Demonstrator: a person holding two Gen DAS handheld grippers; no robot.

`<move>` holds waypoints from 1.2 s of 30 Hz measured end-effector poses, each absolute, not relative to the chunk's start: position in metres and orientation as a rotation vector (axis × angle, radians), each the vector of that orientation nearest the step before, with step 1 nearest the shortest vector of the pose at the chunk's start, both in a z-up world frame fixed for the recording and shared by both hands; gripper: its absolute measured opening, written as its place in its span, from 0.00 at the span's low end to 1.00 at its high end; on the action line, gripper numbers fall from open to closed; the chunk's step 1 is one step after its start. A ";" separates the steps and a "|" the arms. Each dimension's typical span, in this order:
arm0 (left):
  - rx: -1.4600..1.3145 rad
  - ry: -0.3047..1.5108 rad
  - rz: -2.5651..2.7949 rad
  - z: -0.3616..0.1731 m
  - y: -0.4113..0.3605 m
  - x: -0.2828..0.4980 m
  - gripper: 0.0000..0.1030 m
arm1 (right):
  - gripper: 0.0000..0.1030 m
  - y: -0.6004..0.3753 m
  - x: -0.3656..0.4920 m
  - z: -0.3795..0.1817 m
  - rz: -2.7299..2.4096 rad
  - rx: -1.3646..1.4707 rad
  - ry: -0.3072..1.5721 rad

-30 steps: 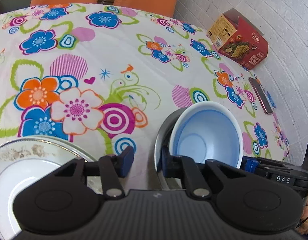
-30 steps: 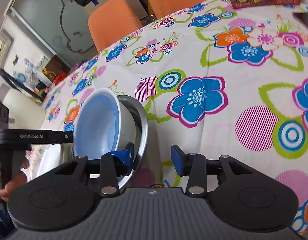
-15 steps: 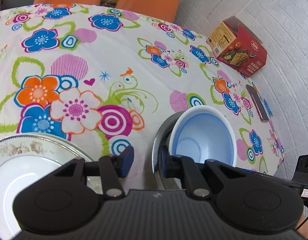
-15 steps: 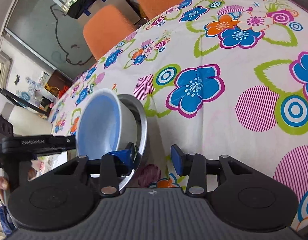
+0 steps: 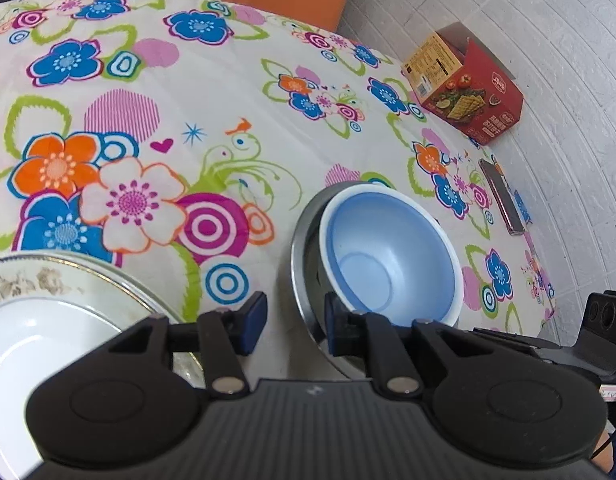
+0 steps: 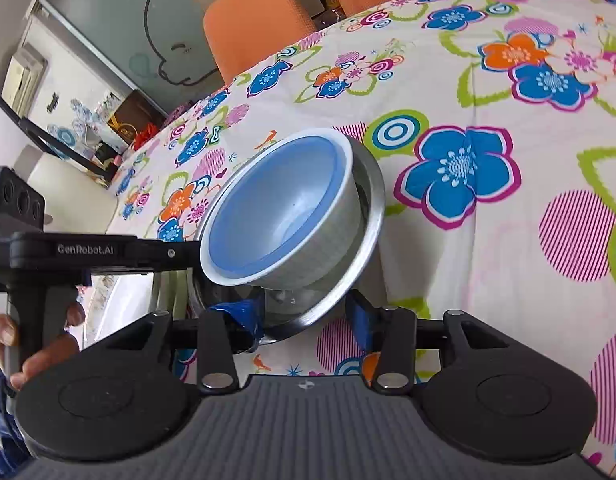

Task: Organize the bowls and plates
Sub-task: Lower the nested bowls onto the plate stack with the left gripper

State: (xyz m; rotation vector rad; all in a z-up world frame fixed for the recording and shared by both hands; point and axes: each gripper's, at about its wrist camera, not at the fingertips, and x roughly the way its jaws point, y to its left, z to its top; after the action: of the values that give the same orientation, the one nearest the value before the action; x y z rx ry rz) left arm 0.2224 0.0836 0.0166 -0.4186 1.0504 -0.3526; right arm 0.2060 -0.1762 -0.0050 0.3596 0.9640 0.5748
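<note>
Since a second ago, both views have drawn back from the metal bowl [image 6: 363,248], which holds the tilted blue bowl [image 6: 276,204] on the desk [image 5: 236,92]. Both jaws of the right claw [image 6: 308,320] and the left claw [image 5: 294,322] stand open, straddling its rim. Left of it sits the white plate [image 5: 40,320].

Floral table [image 5: 236,92]: bowls [image 5: 308,248], plate [image 5: 48,320], box [image 5: 467,84], perhaps phone [image 5: 501,196].
</note>
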 end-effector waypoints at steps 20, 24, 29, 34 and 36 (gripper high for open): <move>-0.331 0.973 -0.365 0.026 0.067 0.239 0.11 | 0.34 -0.167 0.229 0.003 0.564 0.281 0.906; -0.346 0.973 -0.367 0.028 0.068 0.242 0.11 | 0.34 -0.166 0.231 0.004 0.562 0.281 0.894; -0.345 0.973 -0.366 0.027 0.068 0.238 0.11 | 0.35 -0.167 0.229 0.003 0.566 0.293 0.892; -0.340 0.941 -0.366 0.037 0.073 0.227 0.11 | 0.35 -0.162 0.223 0.010 0.579 0.282 0.864; -0.342 0.929 -0.362 0.041 0.077 0.221 0.11 | 0.35 -0.159 0.221 0.014 0.586 0.278 0.854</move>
State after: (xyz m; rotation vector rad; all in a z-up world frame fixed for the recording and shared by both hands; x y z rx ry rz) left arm 0.2210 0.0768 0.0407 -0.3418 0.9291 -0.3617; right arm 0.2210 -0.1587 0.0137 0.2784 0.8541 0.5859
